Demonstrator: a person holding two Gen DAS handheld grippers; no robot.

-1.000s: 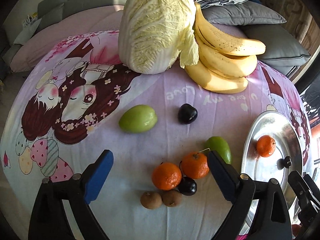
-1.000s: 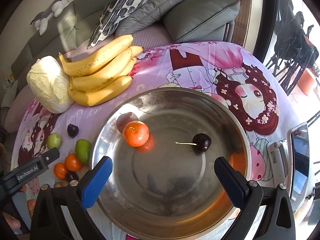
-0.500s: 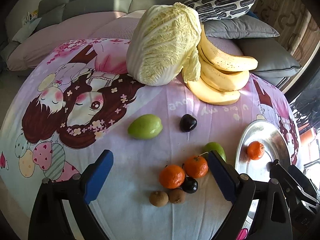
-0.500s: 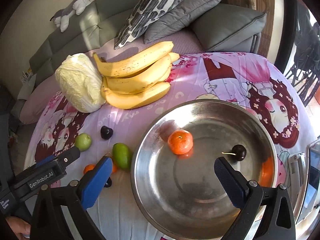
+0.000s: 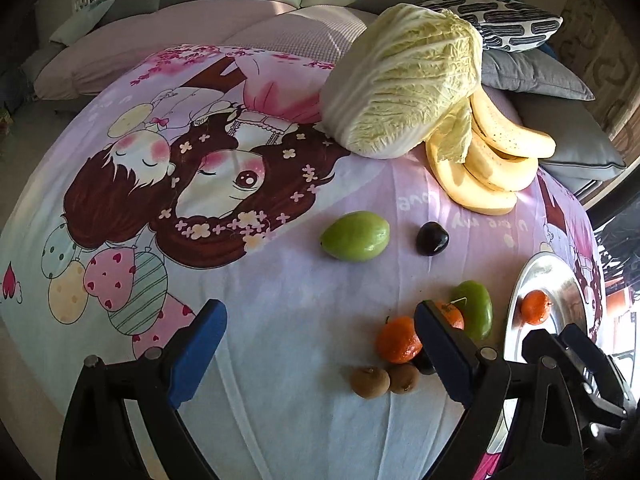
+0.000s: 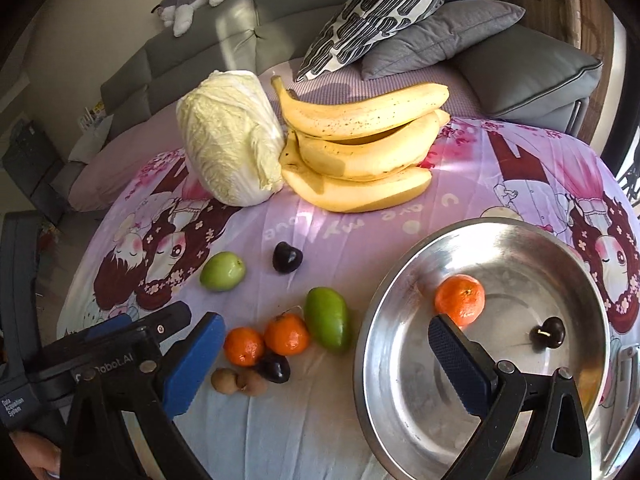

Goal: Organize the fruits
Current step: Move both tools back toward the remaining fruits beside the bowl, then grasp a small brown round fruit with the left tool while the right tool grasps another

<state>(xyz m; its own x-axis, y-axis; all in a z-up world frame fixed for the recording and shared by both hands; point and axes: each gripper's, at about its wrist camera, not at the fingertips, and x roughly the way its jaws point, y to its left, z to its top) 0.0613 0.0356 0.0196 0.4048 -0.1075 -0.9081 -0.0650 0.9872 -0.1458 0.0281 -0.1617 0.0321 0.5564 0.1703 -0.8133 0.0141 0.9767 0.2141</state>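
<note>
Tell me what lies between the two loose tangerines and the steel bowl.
In the right wrist view, one oblong green fruit lies between the tangerines and the steel bowl, touching the nearer tangerine, with bare cloth before the rim.

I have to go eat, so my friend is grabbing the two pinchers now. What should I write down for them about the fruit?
Left gripper: open, empty, above the cloth.
Right gripper: open, empty, between the loose fruit and the metal bowl.
Done: one tangerine and one cherry are in the bowl.
Left on the cloth: two tangerines, two green fruits, two dark plums, two small brown fruits, plus the bananas by the cabbage.
</note>
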